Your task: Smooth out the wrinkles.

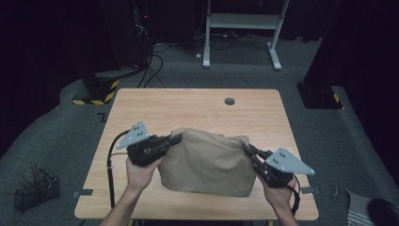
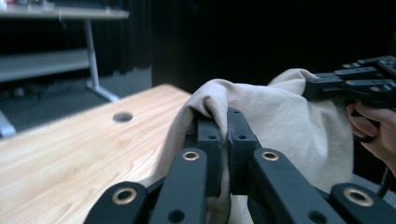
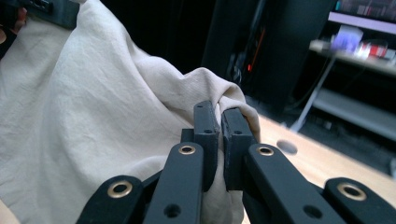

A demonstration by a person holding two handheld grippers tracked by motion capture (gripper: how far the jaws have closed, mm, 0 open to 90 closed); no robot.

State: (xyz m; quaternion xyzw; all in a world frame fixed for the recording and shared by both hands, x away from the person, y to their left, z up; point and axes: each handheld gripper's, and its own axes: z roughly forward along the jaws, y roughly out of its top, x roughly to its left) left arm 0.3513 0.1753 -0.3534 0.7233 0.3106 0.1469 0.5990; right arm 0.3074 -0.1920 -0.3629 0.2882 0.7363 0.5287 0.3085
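A beige cloth (image 1: 207, 162) hangs in a sagging sheet between my two grippers above the wooden table (image 1: 188, 108). My left gripper (image 1: 179, 138) is shut on the cloth's upper left corner; in the left gripper view its jaws pinch a fold of the cloth (image 2: 261, 112) at the left gripper's (image 2: 223, 122) tips. My right gripper (image 1: 245, 148) is shut on the upper right corner, and the right gripper view has its jaws (image 3: 218, 119) clamped on a bunched edge of the cloth (image 3: 93, 112). The cloth's lower edge rests on the table near the front.
A round cable hole (image 1: 229, 100) sits near the table's far edge. A white desk frame (image 1: 242, 28) stands on the floor beyond. A black wire basket (image 1: 35, 190) lies on the floor at the left.
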